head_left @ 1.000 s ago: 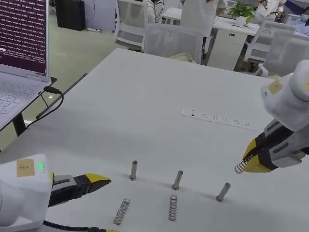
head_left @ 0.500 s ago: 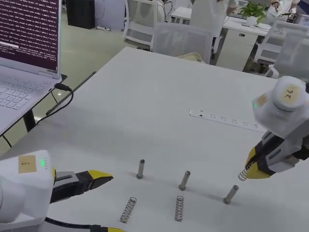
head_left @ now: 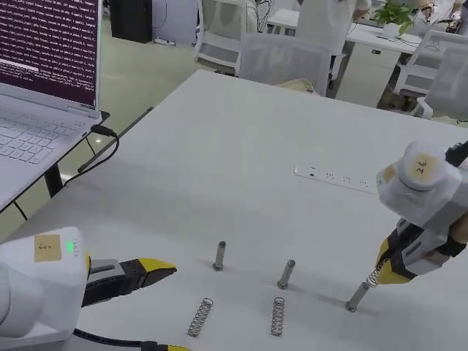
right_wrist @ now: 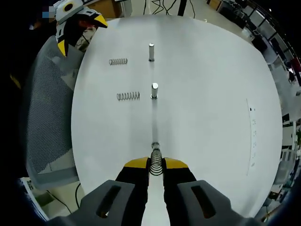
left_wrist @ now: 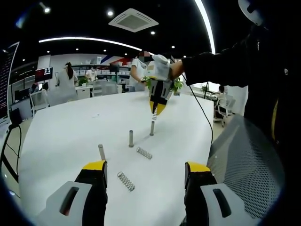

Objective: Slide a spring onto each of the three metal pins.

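The right tongs (head_left: 378, 276) are being clamped on a spring (right_wrist: 156, 165), which is being gripped between the yellow tips with its length running forward past them. Its free end is being pointed at the nearest pin (head_left: 357, 297). In the right gripper view that end is being shown right at the pin's top. Whether it is already over the tip cannot be told.

The left tongs (left_wrist: 146, 167) are being held released, with the jaws wide apart and nothing between them, low over the near edge of the white surface (head_left: 219, 146).

The middle pin (head_left: 286, 273) and the far pin (head_left: 220, 256) are being seen bare, standing in a row with the first. One loose spring (head_left: 278, 316) is being seen lying flat near the middle pin, and a second loose spring (head_left: 200, 316) near the far pin, each apart from its pin.

A power strip (head_left: 336, 179) is being shown farther back on the surface, and an open laptop (head_left: 36, 88) off to the side.
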`<state>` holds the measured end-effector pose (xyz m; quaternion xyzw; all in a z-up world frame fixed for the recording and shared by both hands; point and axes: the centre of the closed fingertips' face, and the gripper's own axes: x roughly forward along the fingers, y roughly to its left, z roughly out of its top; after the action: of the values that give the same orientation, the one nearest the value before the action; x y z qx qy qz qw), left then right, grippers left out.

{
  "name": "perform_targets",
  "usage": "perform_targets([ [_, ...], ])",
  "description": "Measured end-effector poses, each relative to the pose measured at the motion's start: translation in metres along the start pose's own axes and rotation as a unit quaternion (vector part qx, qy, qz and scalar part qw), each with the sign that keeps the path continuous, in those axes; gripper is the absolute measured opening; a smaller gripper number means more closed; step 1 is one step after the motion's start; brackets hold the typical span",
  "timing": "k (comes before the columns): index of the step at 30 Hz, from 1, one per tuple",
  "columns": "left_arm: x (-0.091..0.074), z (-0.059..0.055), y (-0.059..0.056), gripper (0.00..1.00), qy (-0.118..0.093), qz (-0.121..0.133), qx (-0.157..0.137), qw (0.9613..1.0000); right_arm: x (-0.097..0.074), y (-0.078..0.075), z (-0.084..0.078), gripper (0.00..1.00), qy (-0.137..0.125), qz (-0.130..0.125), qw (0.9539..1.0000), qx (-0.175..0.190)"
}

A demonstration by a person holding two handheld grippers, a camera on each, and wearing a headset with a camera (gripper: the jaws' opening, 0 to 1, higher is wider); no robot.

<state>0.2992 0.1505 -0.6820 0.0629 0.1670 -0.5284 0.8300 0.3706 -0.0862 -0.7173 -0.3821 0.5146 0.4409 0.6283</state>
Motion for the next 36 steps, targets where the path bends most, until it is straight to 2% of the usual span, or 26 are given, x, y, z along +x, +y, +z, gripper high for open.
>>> perform_targets([
  [18, -0.003, -0.003, 0.001, 0.61, 0.002, 0.002, -0.004, 1.0, 0.011, -0.001, 0.0, 0.08, 0.003, 0.009, 1.0, -0.001],
  [36, -0.003, -0.003, 0.001, 0.59, 0.005, 0.001, -0.003, 1.0, 0.039, 0.002, -0.003, 0.08, 0.006, 0.012, 0.9999, 0.007],
])
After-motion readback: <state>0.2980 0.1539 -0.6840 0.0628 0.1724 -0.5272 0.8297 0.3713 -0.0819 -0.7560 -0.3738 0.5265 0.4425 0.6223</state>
